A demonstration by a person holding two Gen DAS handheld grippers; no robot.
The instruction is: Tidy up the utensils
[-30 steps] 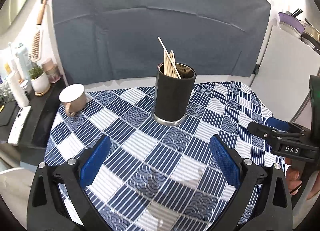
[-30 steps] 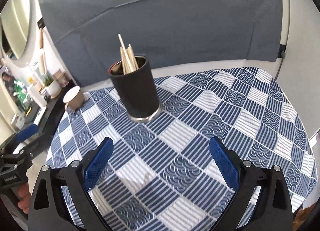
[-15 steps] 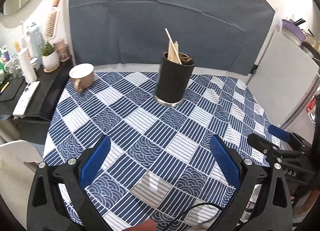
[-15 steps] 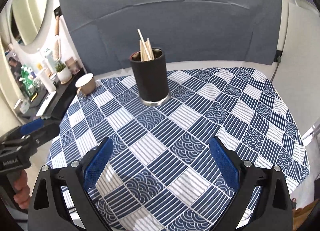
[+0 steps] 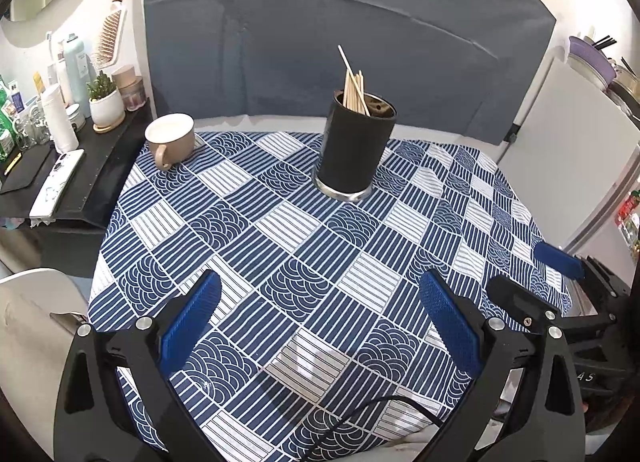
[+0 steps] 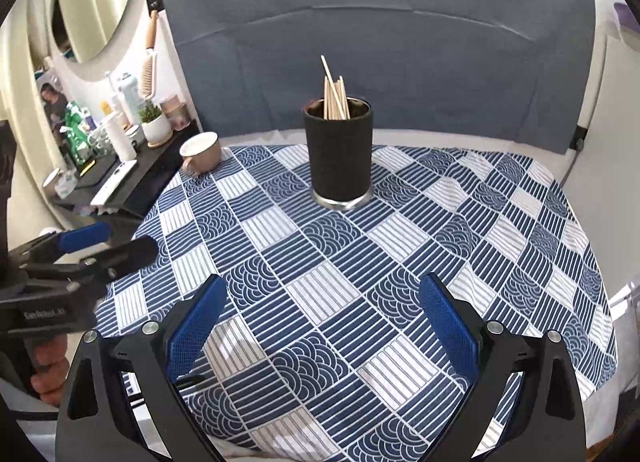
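A: Status of grippers?

B: Left gripper (image 5: 320,326) hangs over near edge of table (image 5: 520,205), jaws spread wide, nothing btwn the blue pads (image 5: 192,322). Right gripper (image 6: 322,326) same: jaws wide apart, empty, low over the checked tablecloth (image 6: 500,229). Each shows at the edge of the other's view.

A: Location of task items?

B: Bundle of thin wooden sticks (image 6: 335,99), prob. chopsticks, stands in black cylindrical holder (image 6: 339,153) w/ metal base ring, upright, toward far-centre of table. 1 stick leans out above the rest. Beige mug (image 5: 170,139) at far-left corner, well apart from holder. No loose utensils visible on cloth.

A: Handling assessment?

B: Judgement only: sticks light, stiff, smooth, so liable to slip or roll in a 2-pad pinch. Best taken mid-shaft on exposed part above the rim, pads square across the shaft. Holder looks heavier, rigid, wider than a stick but w/in current jaw spread; take it across mid-wall, not the rim. Tall shape, so a side knock could tip it.

A: Progress?

B: Looks complete or nearly so: sticks are in the holder, both grippers clear of it.
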